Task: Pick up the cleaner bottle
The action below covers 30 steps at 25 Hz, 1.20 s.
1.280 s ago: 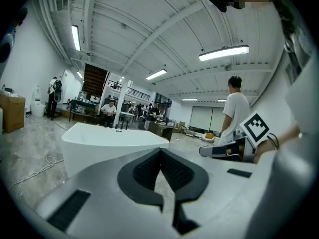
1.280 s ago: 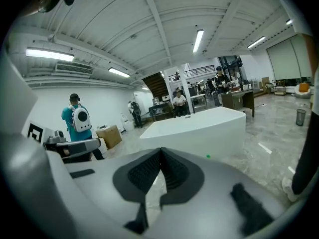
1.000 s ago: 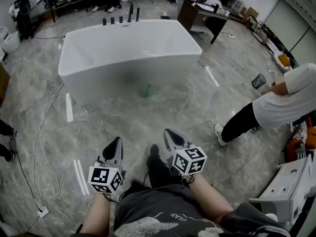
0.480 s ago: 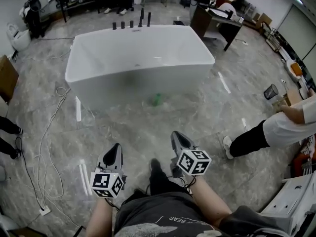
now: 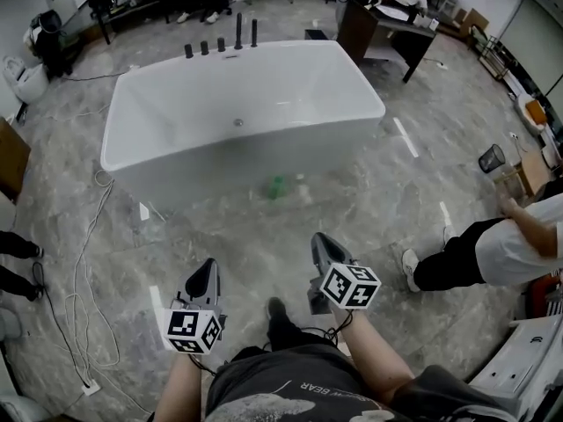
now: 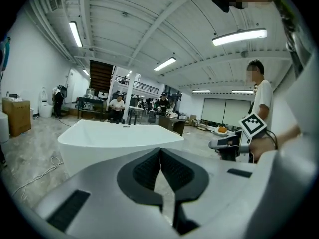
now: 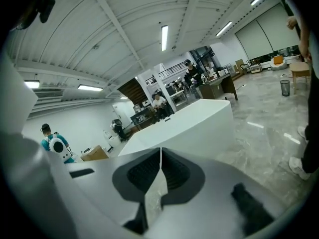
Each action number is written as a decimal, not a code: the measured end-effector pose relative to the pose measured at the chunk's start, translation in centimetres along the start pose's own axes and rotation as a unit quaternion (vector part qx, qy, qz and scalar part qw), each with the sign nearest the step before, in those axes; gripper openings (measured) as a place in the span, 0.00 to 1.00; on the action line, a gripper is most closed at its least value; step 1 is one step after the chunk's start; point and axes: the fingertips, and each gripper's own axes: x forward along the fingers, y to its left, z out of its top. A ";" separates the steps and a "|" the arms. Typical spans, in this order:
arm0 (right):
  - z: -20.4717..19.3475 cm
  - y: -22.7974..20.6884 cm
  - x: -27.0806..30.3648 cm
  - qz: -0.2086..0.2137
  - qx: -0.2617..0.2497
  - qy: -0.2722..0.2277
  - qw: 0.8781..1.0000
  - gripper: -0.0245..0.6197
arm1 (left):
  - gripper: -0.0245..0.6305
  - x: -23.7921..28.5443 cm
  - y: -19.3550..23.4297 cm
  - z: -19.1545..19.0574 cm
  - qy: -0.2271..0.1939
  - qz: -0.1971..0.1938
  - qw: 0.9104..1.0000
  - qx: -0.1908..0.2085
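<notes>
Head view is showing a white bathtub (image 5: pixel 237 112) standing on a grey marble floor (image 5: pixel 264 236), filling the 12 o'clock part of the scene. The cleaner bottle (image 5: pixel 276 186), small and green, is resting on the floor just beside the tub's near wall, at 12 o'clock from both grippers and well apart from them. It is too small and blurred to tell whether it is standing or lying. Dark taps (image 5: pixel 220 42) are rising at the tub's far rim.

The left gripper (image 5: pixel 208 271) is pointing toward the tub at 7 o'clock of the picture. The left gripper view is showing its jaws pressed together with nothing between them, and the tub (image 6: pixel 114 138) ahead. The right gripper (image 5: pixel 322 246) is hanging at 5 o'clock, beside the left one and apart from it. The right gripper view is showing its jaws closed together, also empty, with the tub (image 7: pixel 189 123) ahead.

A loose cable (image 5: pixel 79 262) is trailing over the floor at 9 o'clock. A person (image 5: pixel 493 249) is leaning in at 3 o'clock, with a waste basket (image 5: pixel 491 158) near them. A desk (image 5: pixel 378 25) is standing at 1 o'clock.
</notes>
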 end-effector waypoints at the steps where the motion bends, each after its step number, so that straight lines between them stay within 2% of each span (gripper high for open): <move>1: 0.6 -0.7 0.6 -0.001 0.002 0.000 1.000 0.08 | 0.06 0.9 0.1 0.3 0.002 0.003 1.000 0.000; 6: 3.0 -3.8 3.1 0.001 0.005 0.004 1.000 0.08 | 0.06 5.0 -0.1 2.0 0.005 0.014 1.000 0.007; 14: 5.3 -7.3 5.4 -0.011 0.013 0.008 1.000 0.08 | 0.06 8.7 2.1 5.8 -0.019 0.052 0.998 0.005; 20: 4.7 -7.5 8.0 -0.022 0.014 0.020 0.999 0.08 | 0.06 10.7 4.3 5.4 -0.008 0.046 0.999 0.016; 24: 4.7 -8.3 9.3 -0.036 0.008 0.030 0.999 0.08 | 0.06 13.2 5.8 4.8 0.000 0.042 0.999 -0.010; 30: 5.4 -8.4 14.6 -0.056 0.018 0.041 0.997 0.08 | 0.06 19.1 9.1 4.5 0.024 0.008 1.000 -0.012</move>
